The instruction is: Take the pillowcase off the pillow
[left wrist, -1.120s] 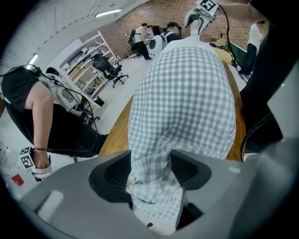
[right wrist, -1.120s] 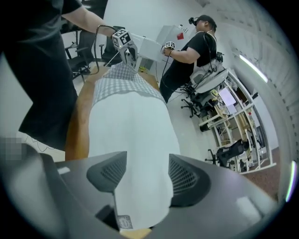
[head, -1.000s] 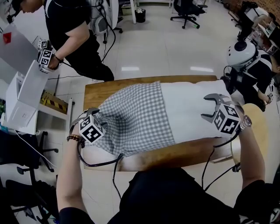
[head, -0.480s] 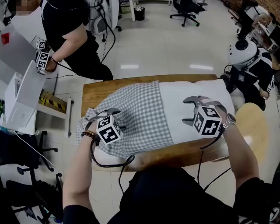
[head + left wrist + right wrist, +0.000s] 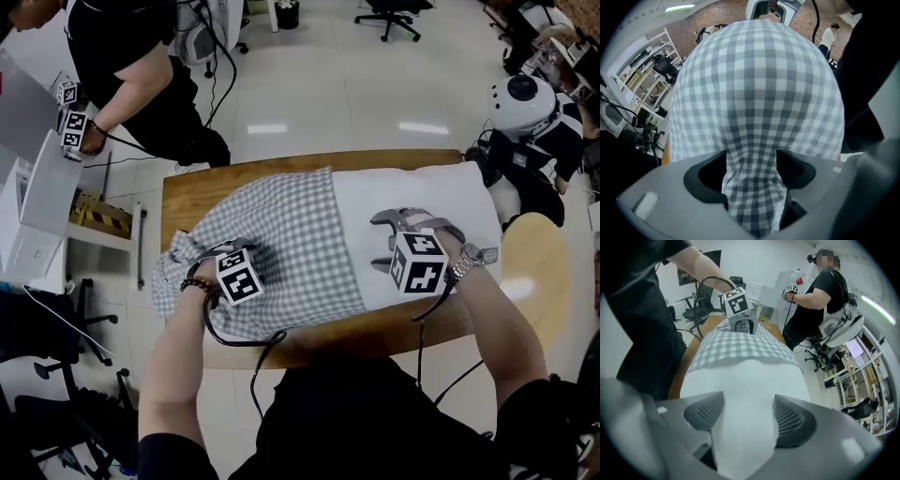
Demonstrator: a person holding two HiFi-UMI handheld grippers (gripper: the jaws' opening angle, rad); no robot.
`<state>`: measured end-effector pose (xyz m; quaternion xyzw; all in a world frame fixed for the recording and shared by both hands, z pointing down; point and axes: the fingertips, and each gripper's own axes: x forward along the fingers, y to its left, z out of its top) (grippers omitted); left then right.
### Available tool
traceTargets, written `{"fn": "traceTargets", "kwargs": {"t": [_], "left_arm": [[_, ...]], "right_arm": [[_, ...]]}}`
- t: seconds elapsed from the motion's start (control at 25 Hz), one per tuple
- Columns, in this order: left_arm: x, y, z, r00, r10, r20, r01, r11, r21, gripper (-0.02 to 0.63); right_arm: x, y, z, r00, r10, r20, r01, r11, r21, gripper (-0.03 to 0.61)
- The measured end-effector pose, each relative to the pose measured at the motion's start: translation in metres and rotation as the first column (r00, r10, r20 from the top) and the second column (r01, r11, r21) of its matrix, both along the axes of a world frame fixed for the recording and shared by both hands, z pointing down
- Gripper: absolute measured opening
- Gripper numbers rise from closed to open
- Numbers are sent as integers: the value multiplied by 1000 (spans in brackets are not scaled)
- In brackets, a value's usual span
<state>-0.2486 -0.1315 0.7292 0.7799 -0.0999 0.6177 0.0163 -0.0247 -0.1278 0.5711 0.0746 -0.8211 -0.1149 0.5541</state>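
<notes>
Both tools are pressed down into a pillow lying on a wooden desk (image 5: 195, 189), and the jaws of both have just been opening. The left tool (image 5: 217, 249) stands wide apart, with a ridge of the grey-and-white checked pillowcase (image 5: 277, 234) bulging up between its jaws and brushing their inner faces. The right tool (image 5: 380, 242) is equally wide, with the bare white pillow (image 5: 422, 187) swelling up between its meshed pads.

The head view alone shows the whole layout: the pillow's long axis runs left to right across the desk, the pillowcase covers its left part, and the right part is uncovered. The case's open edge crosses the pillow near the middle. The right gripper view looks along the pillow to the left tool at the far checked end, with a person in black (image 5: 813, 294) standing beyond. The left gripper view is almost filled with checked cloth.
</notes>
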Motion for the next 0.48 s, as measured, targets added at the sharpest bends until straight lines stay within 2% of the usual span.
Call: {"fn": "traceTargets", "kwargs": {"t": [0.2,0.36,0.48], "left_arm": [[-5,-6,29,1000,-13,26,14,999,-39,338],[4,0,58,998,-2,58,5,999,-50,331],[10,-14,77,997,-2,78,6,999,-52,307]], "right_arm": [[3,-8,26,999,21,-41,-21,1000,-5,339],[13,-4,52,998,33,-49,-33,999,-2,293],[21,-20,67,999,33,-42,-33,999,3,222]]}}
